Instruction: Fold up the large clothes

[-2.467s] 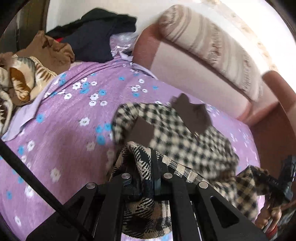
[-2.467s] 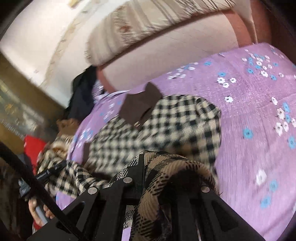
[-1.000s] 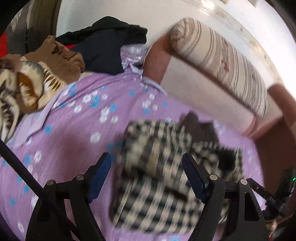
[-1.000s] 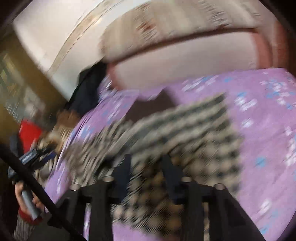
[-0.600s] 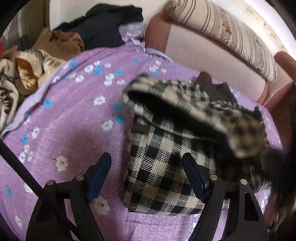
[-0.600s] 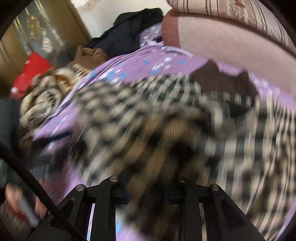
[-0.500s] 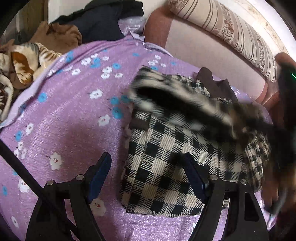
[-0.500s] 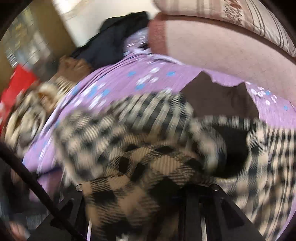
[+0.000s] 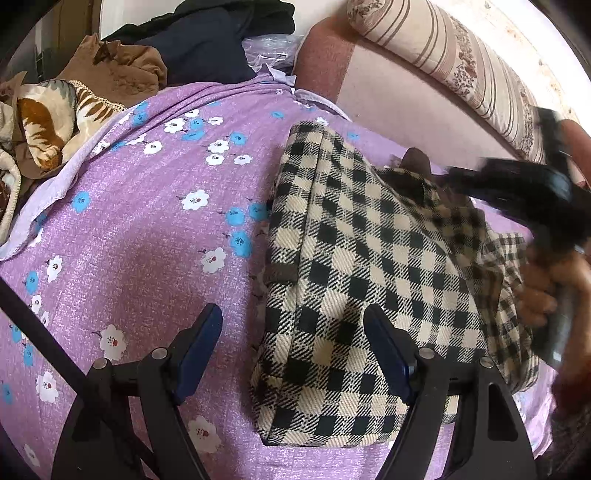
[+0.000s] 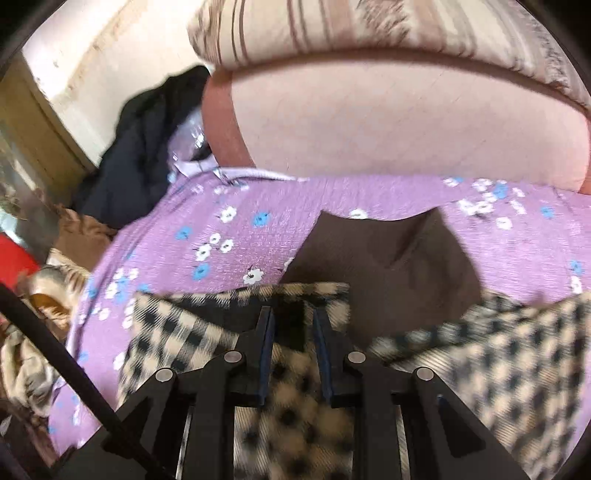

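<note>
Sleeve now folded across checked coat (image 9: pixel 354 266), left claw (image 9: pixel 295 343) wide, bedspread (image 9: pixel 140 229) bare leftward

Both wrist cams look steeply down, close above purple sheet (image 9: pixel 122 221); left cam sits a bit further back; both share checked garment (image 9: pixel 354 266) & striped cushion (image 10: pixel 369 29)

Coat (image 9: pixel 354 258) lies on bedsheet (image 9: pixel 140 236); sofa back (image 9: pixel 399 99) behind; heap of clothes (image 9: pixel 110 62) at sheet's far left.
</note>
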A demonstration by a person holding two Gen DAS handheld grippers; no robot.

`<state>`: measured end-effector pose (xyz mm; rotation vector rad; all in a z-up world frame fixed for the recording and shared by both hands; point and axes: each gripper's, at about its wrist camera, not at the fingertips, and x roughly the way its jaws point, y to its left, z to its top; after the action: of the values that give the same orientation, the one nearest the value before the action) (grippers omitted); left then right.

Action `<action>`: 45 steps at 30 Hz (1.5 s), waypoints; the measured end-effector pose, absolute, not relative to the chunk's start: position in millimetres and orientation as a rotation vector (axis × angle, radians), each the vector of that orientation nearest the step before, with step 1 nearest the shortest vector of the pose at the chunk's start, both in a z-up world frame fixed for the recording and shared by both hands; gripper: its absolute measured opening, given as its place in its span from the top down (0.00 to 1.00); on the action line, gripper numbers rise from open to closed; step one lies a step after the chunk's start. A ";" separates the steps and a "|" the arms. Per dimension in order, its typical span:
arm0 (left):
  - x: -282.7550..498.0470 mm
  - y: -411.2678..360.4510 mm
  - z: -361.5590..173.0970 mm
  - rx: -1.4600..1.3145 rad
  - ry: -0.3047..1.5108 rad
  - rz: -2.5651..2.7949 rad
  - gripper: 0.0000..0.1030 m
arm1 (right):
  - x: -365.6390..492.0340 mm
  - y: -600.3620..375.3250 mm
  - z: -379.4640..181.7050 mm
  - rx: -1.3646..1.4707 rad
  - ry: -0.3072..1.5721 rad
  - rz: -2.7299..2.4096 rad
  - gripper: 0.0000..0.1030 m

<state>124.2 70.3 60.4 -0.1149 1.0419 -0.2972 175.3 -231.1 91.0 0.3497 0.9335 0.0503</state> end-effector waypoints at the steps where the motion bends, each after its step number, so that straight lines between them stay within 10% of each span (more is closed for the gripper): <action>1: 124.0 69.9 60.7 -0.107 1.040 -0.291 0.25 | 162.4 -236.3 96.1 0.347 0.925 0.055 0.77; 35: 128.0 55.9 39.8 0.130 1.062 -0.128 0.24 | 30.1 -321.6 48.4 0.074 1.059 -0.312 0.82; 39: 112.7 52.2 64.7 0.135 0.960 -0.137 0.24 | -17.9 -358.5 80.2 0.223 0.980 -0.310 0.71; 41: 104.4 50.3 75.8 0.108 0.923 -0.174 0.24 | -40.9 -367.7 86.2 0.329 0.951 -0.238 0.48; 45: 94.1 34.4 75.1 0.137 0.914 -0.245 0.24 | -76.9 -355.7 66.3 0.446 0.983 -0.118 0.46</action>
<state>94.1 34.4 75.1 0.1366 0.9143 -0.2454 -76.9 -355.7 66.3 0.4463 0.9831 -0.1182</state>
